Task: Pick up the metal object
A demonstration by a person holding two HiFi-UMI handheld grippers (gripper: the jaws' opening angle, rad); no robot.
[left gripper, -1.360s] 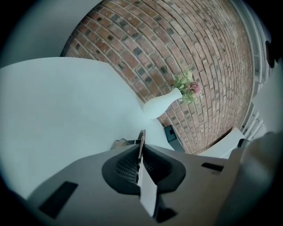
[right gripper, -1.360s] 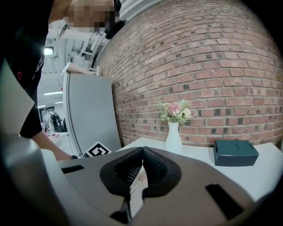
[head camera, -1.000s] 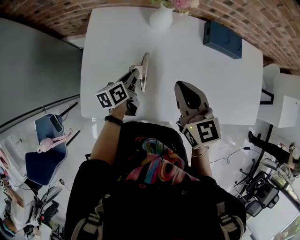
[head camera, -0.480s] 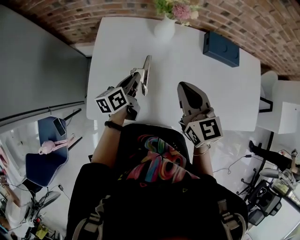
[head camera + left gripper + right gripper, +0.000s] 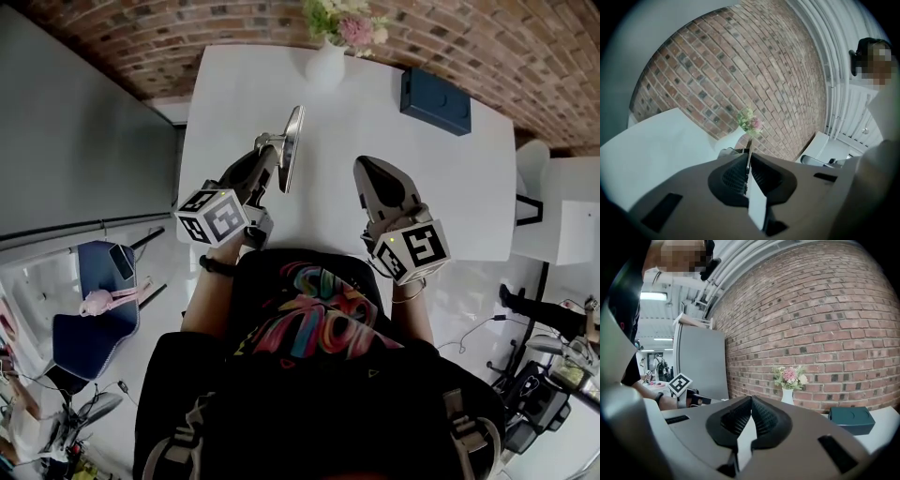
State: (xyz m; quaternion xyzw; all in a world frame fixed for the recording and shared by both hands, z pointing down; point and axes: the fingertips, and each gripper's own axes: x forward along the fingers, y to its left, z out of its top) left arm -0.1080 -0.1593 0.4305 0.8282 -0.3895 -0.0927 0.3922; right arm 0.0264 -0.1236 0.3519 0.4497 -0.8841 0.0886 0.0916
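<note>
Head view showed both forearms reaching forward from the torso over the near edge of a white table [image 5: 234, 94], each hand hidden under its marker cube. The left forearm, with a dark wristband [image 5: 217, 265], angled the left gripper [image 5: 274, 152] forward and a little toward the right. The right gripper [image 5: 364, 171] pointed ahead beside it, the two well apart.

The metal object [image 5: 292, 141] was a long, narrow, flat strip with a shiny silver face. In the head view it lay crosswise to the left gripper's tips and stuck out past them on both sides, its far end toward a white vase of flowers [image 5: 328, 61].

In the left gripper view the left gripper [image 5: 747, 176] had its ribbed pads pressed together on the metal object [image 5: 749, 149], seen edge-on as a thin line rising out of the seam between them. The strip was held over the table rather than lying on it.

In the right gripper view the right gripper [image 5: 751, 401] had its jaws meeting at the tips with nothing between them, only white table showing in the gap lower down. A dark blue box [image 5: 436, 98] sat at the table's far right, before a brick wall [image 5: 525, 47].
</note>
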